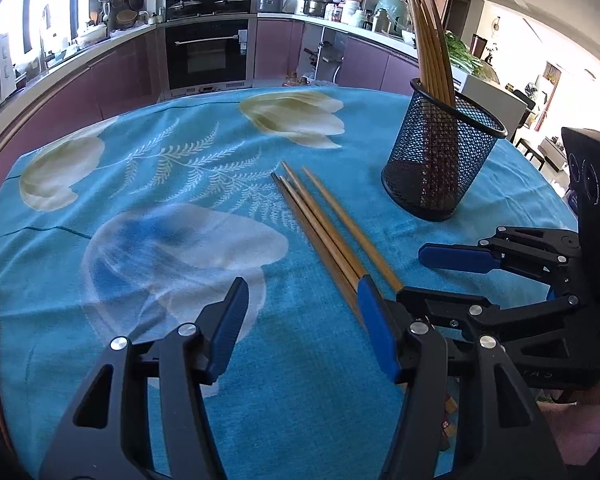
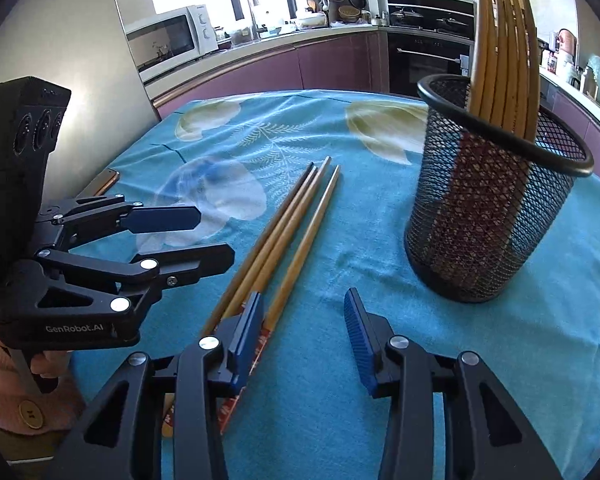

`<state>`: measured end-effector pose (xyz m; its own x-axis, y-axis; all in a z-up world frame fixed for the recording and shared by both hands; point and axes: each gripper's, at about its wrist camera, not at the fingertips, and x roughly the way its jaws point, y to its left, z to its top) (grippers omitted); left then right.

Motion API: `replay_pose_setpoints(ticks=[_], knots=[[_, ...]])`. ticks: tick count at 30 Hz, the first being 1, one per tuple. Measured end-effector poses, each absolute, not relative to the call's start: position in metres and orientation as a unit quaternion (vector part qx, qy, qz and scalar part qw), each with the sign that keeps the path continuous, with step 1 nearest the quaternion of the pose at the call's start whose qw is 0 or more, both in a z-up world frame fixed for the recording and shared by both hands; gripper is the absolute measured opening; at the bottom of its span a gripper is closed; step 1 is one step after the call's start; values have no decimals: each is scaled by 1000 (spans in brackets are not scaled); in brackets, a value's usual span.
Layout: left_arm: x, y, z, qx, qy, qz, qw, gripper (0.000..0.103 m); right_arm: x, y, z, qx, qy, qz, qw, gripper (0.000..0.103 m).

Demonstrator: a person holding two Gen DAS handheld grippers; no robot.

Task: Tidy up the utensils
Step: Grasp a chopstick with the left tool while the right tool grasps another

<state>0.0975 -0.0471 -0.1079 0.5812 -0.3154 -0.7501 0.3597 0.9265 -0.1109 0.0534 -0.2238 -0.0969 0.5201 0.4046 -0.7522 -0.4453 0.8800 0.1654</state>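
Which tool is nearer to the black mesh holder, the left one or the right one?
Right. The right tool is open just in front of the mesh holder, with bare cloth between them. The left tool is open farther off, beyond the loose chopsticks.

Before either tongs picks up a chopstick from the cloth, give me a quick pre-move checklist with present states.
1. Loose chopsticks lie flat on the tablecloth, four tips visible: ok.
2. Mesh holder stands upright, rim open: ok.
3. Room in the holder beside the standing chopsticks: ok.
4. Left tongs open, nothing between the pads: ok.
5. Right tongs open, nothing held: ok.
6. Right tongs centred over one chopstick: not ok; the bundle lies at its left pad.
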Motion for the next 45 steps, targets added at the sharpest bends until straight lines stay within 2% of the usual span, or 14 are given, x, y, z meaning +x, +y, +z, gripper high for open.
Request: replay_pose_setpoints(ticks=[13,19,25,28,31,37,39,41,42,45], knots=[[103,-57,-117,43,432,-188,881,54,55,-232,-97,-6,427,245,870,38],[102,-57,-117,51,435,-191,879,46,55,-233,-97,-7,427,245,870,38],[102,-57,-115,54,438,-199,875,28,58,-228,-95,-25,426,241,872,38],[104,-55,-116,50,437,-201,875,29,63,-224,-96,-31,426,239,872,38],[106,-53,-116,48,440,-193,876,34,67,-219,-96,-40,426,235,873,37],[113,-51,-118,37,448,-197,871,31,74,-218,-96,-40,427,224,875,29],[114,-54,-118,41,448,-196,871,24,75,-218,-97,-36,427,221,876,26],[114,-56,-119,42,447,-194,872,20,75,-221,-97,-28,428,220,876,18],[114,-57,-119,41,447,-195,872,14,76,-223,-97,-21,429,221,876,16],[112,-57,-119,35,446,-192,874,12,77,-227,-98,-3,432,224,873,9]])
